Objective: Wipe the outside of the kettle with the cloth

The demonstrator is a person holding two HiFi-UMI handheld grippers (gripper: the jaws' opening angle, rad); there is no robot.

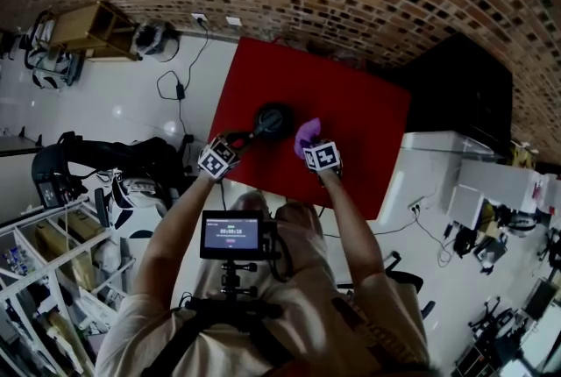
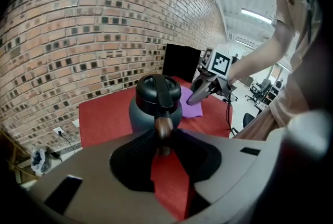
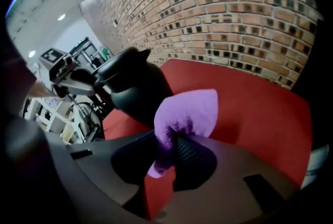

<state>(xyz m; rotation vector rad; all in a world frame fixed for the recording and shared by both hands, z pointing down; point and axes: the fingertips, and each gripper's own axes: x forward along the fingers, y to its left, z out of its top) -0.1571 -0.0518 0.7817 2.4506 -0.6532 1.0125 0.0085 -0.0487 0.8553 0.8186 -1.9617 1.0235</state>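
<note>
Pinching cloth (image 3: 190,111), right gripper (image 3: 169,154) sits by kettle (image 3: 132,90), poss. touching.

Fuzzy cloth (image 3: 193,109); matt kettle (image 2: 141,116); rough brick wall (image 2: 78,35).

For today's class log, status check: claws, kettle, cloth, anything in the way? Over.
Left claw shut on handle of dark round kettle. Right claw shut on purple fleecy cloth, beside kettle. Nothing between them.

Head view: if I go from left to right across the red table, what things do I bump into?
Left gripper, its jaws on the kettle's handle → kettle → purple cloth.
</note>
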